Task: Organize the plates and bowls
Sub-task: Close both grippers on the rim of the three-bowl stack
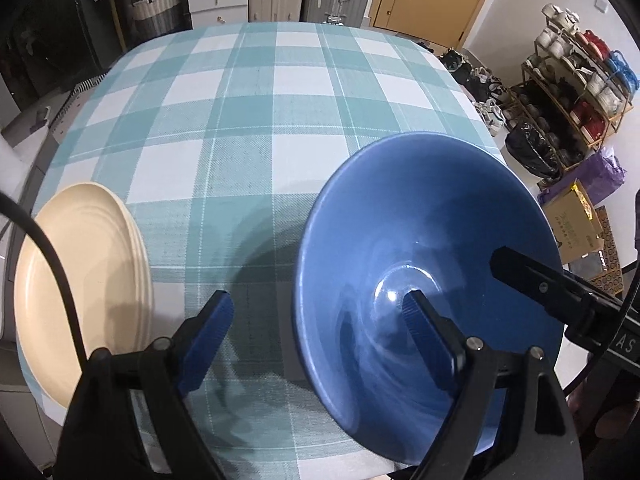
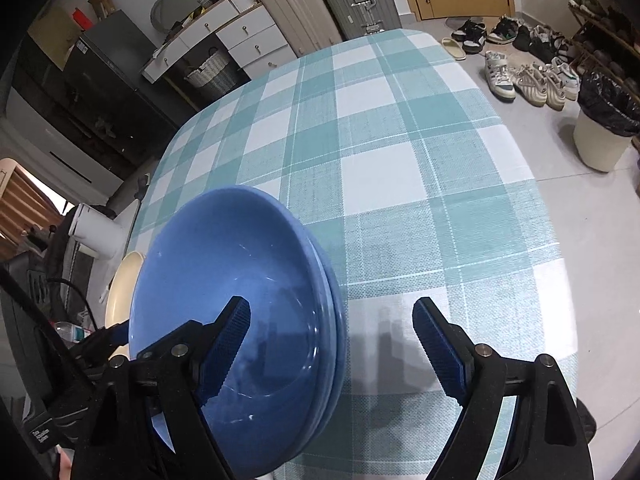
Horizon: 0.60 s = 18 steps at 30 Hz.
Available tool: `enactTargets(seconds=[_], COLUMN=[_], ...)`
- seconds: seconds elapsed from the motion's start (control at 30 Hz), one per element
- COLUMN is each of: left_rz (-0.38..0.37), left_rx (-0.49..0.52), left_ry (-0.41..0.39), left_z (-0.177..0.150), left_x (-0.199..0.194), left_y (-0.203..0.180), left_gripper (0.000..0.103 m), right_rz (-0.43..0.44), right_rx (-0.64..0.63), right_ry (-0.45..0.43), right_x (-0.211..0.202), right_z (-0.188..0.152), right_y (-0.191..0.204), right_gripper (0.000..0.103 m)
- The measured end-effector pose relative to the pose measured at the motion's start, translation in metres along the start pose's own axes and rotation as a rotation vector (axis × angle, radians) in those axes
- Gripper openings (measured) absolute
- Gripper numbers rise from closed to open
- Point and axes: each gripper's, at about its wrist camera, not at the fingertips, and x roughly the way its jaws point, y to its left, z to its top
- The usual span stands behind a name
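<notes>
A stack of blue bowls (image 1: 400, 248) sits on the checked tablecloth near the front edge; it also shows in the right wrist view (image 2: 224, 280). A stack of cream plates (image 1: 84, 272) lies at the left edge, a sliver of it in the right wrist view (image 2: 122, 284). My left gripper (image 1: 320, 316) is open and empty, its right finger over the bowl, its left finger over the cloth. My right gripper (image 2: 332, 328) is open and empty, its left finger over the bowl. One of its fingers (image 1: 532, 276) reaches in over the bowl's right rim in the left wrist view.
The table (image 2: 380, 152) is covered by a teal and white checked cloth. Drawers (image 2: 248, 36), suitcases (image 2: 332, 0) and a basket stand behind it. Shoes (image 2: 528, 76), a bin (image 2: 604, 132) and a shelf rack (image 1: 572, 92) are on the floor to the right.
</notes>
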Motion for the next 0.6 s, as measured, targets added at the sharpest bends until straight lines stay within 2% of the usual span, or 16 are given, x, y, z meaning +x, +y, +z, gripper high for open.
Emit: enactTargets(seconds=[0.3, 0.57, 0.6], left_rz=[-0.087, -0.151, -0.163], left_rx=[-0.033, -0.028, -0.034], left_ry=[0.043, 0.085, 0.092], left_z=[0.001, 0.004, 0.004], left_x=[0.010, 0.020, 0.022], left_y=[0.003, 0.000, 0.001], left_gripper=[0.087, 0.084, 0.084], right_rz=[0.023, 0.082, 0.090], right_rx=[0.021, 0.087, 0.091], right_ry=[0.050, 0.096, 0.098], right_x=[0.016, 0.032, 0.033], right_z=[0.000, 0.000, -0.001], right_y=[-0.001, -0.007, -0.007], right_gripper=[0.085, 0.085, 0.081])
